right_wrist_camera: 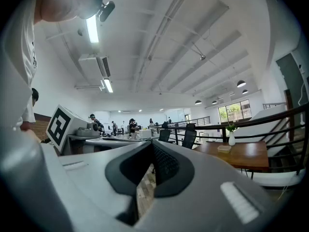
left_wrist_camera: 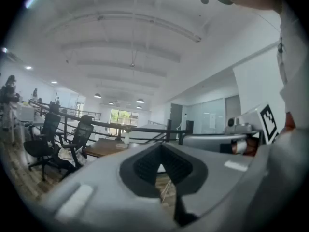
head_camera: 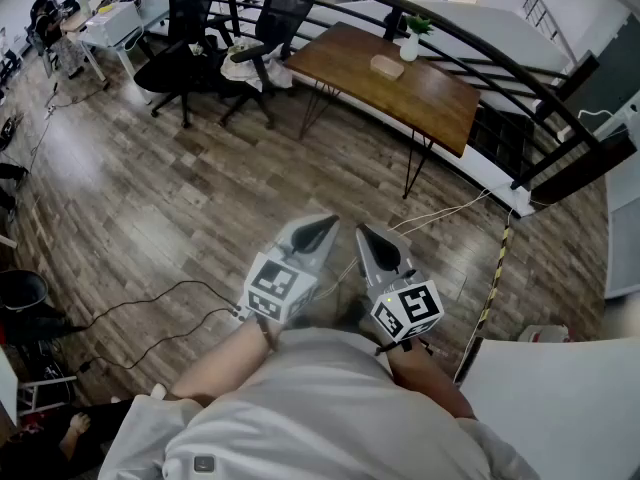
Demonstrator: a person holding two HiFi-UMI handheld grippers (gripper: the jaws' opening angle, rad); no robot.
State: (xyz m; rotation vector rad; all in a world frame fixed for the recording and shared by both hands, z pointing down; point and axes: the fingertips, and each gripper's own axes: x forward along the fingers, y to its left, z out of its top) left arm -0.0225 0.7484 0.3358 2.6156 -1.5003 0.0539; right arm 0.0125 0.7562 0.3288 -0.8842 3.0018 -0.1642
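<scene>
grey plastic, both of them: the left hand-held gripper and the right hand-held gripper are held side by side close in front of the person's body, noses pointing forward over the wooden floor. the left gripper view shows the left jaws clenched, tips met, with only floor seen through the small gap behind the tips; nothing sits between them. the right gripper view shows the same for the right one: jaws together and empty. each carries a marker cube near the person's wrist. the two are near each other but apart, and they touch nothing.

nearest to them is a white cable lying on the floor just ahead of the right one and running off toward the dark railing. a black cable loops over the floor to the left of the left one. further ahead, well apart from both, stands a wooden worktop on thin metal legs, with a white vase holding a green plant and a shallow dish just beside it. two black office chairs stand left of the worktop. yellow-and-black tape runs along the floor at the right, beside a white surface.
</scene>
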